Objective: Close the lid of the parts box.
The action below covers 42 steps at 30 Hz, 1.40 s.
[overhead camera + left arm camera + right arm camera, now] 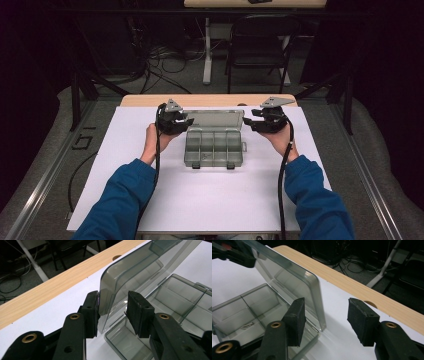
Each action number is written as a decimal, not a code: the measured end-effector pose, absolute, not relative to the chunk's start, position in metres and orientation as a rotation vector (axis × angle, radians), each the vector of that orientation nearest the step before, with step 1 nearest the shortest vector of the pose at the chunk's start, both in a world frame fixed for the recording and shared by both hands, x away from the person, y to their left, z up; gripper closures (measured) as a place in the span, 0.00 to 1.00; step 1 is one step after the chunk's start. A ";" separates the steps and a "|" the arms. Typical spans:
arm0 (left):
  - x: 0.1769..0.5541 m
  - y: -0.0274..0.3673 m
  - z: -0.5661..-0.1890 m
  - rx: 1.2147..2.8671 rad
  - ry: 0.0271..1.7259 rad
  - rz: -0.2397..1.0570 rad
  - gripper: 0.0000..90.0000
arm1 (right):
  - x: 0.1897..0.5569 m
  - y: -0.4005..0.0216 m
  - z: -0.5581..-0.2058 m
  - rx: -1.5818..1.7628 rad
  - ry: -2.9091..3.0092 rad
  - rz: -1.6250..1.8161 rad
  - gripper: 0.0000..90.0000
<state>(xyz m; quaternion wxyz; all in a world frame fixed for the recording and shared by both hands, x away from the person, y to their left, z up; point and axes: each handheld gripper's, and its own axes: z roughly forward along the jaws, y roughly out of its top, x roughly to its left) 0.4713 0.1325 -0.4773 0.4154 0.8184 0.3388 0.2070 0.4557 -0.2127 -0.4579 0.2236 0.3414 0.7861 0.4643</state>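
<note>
At the near edge of the white-covered surface, two blue sleeves run forward, each hand carrying a black two-jaw tool. Beyond them, mid-sheet, sits the smoky translucent plastic compartment box, base flat, latches toward the person, lid hinged at the far side and standing part-raised.

Left tool: at the box's left, jaws spread fairly wide, straddling the lid's left corner; the outer pad touches the lid edge, the inner pad stands clear. Not clamped.

Right tool: at the box's right, jaws wide; the lid's right corner lies between them, apparently touching neither pad.

Step in hand, as I judge: swinging the lid, both tools set at its side corners. Opening or closing cannot be told. Next move calls for even pressure on both corners so the lid turns without twisting and the base does not slide.

Hard to make out: a small pale item in one compartment, possibly a screw. Past the box, the wooden surface edge, then a dark chair and floor cables, dim.
</note>
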 end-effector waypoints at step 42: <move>0.453 0.134 -0.483 2.117 0.765 0.505 0.66 | 0.436 -0.195 -0.471 0.838 2.201 1.274 0.75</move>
